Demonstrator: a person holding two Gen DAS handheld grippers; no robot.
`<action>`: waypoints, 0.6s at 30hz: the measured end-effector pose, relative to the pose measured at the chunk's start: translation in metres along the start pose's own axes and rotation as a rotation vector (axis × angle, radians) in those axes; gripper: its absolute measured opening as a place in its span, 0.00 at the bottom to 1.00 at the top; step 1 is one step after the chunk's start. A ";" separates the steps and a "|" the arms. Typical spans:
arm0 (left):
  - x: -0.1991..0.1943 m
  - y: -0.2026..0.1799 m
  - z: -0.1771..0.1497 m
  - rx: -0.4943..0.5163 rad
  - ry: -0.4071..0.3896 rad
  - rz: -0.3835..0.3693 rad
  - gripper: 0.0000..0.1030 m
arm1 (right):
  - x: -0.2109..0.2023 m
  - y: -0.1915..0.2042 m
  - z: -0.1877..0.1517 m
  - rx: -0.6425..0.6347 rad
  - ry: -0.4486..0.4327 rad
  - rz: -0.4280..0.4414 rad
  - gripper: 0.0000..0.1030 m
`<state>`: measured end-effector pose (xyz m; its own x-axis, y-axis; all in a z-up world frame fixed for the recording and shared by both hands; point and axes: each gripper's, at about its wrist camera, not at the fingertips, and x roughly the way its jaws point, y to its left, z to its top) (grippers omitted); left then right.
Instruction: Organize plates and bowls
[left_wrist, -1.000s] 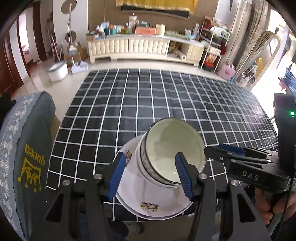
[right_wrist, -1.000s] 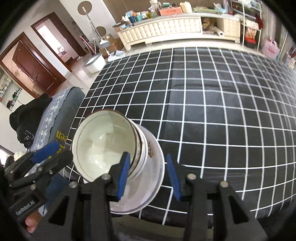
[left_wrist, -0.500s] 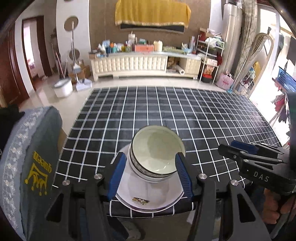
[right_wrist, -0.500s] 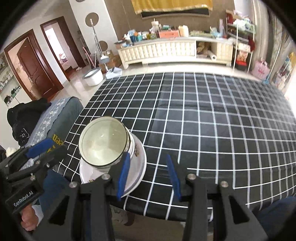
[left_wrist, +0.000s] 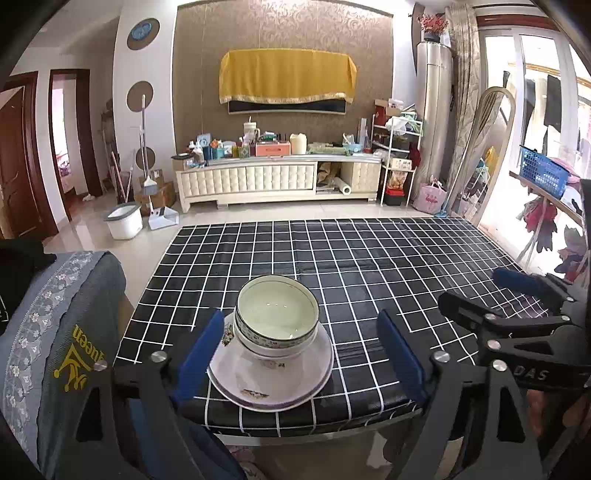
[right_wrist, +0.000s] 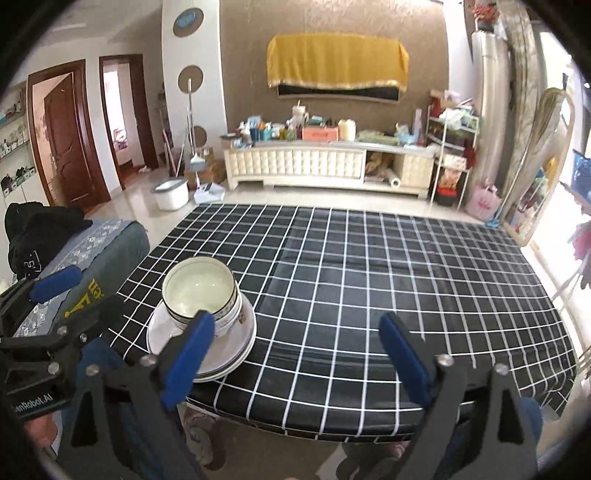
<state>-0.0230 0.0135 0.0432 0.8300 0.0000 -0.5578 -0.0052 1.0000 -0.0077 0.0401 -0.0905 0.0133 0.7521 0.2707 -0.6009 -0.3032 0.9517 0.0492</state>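
Two white china bowls (left_wrist: 277, 317) sit nested on white round plates (left_wrist: 271, 373) near the bench's (left_wrist: 369, 266) front left corner. Your left gripper (left_wrist: 301, 354) and right gripper (right_wrist: 295, 354) are wide apart, holding nothing. Stacking looks done; next, pull back slowly.

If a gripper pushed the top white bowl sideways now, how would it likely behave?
The glossy white bowl with the patterned rim looks like glazed ceramic, so probably slippery and breakable. It sits nested in another bowl on stacked white plates near the table edge, so it may slide or tip.
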 end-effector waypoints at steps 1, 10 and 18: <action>-0.006 -0.002 -0.003 0.000 -0.007 -0.004 0.83 | -0.006 0.001 -0.002 -0.010 -0.011 0.000 0.98; -0.035 -0.011 -0.025 0.009 -0.039 -0.021 1.00 | -0.038 0.004 -0.028 -0.037 -0.056 -0.054 1.00; -0.058 -0.021 -0.041 0.000 -0.064 -0.021 1.00 | -0.066 0.002 -0.044 -0.025 -0.101 -0.053 1.00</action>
<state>-0.0942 -0.0083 0.0419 0.8640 -0.0206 -0.5031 0.0128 0.9997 -0.0188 -0.0355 -0.1132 0.0179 0.8221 0.2342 -0.5189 -0.2746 0.9615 -0.0011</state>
